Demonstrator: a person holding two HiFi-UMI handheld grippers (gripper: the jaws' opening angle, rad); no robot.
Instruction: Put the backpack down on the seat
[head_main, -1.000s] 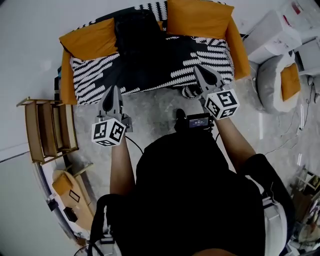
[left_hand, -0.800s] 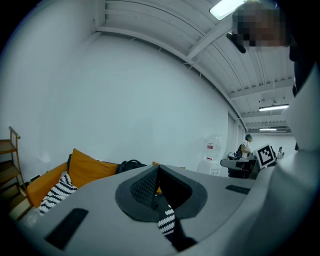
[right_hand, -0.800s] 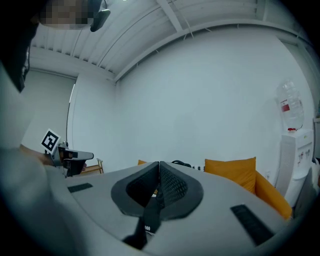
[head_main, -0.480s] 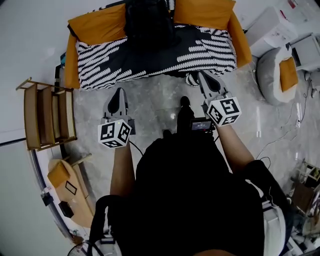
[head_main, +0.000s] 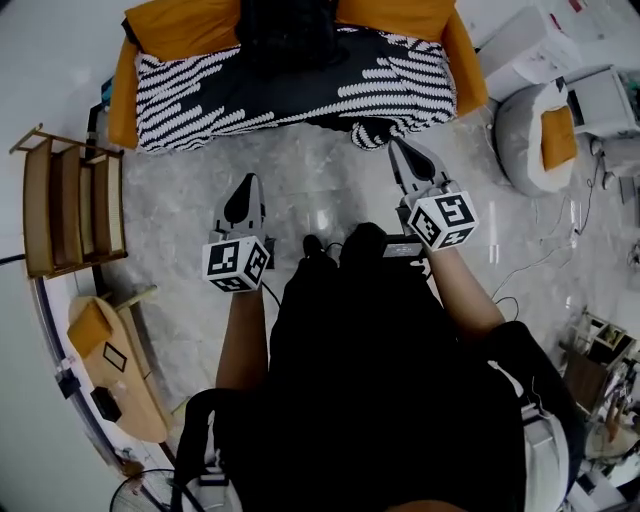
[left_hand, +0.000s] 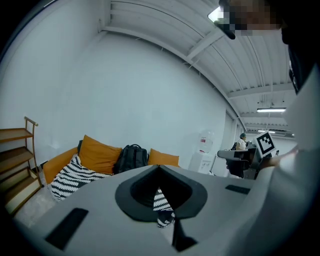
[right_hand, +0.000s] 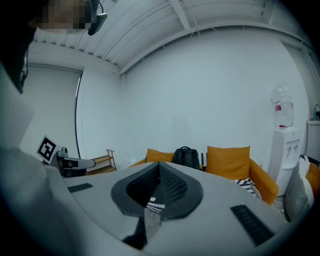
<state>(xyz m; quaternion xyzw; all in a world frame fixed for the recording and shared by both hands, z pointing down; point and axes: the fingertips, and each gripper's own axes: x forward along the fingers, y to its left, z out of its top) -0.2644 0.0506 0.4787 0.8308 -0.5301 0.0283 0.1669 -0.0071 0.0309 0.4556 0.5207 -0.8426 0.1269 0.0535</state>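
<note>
The black backpack (head_main: 285, 30) stands upright on the sofa seat (head_main: 200, 95), leaning against the orange back cushions (head_main: 185, 25); it also shows in the left gripper view as the backpack (left_hand: 131, 157) and in the right gripper view as the backpack (right_hand: 185, 157). My left gripper (head_main: 248, 190) is shut and empty, over the marble floor in front of the sofa. My right gripper (head_main: 400, 150) is shut and empty too, close to the sofa's front edge. Neither touches the backpack.
A wooden shelf rack (head_main: 65, 215) stands at the left. A grey beanbag (head_main: 530, 140) with an orange cushion sits at the right, near white boxes (head_main: 520, 50). Cables (head_main: 545, 260) lie on the floor at right. A water dispenser (right_hand: 284, 135) stands beside the sofa.
Both grippers and the view have backed away from the sofa, which now lies farther up the frame. The backpack has stayed on the seat.
</note>
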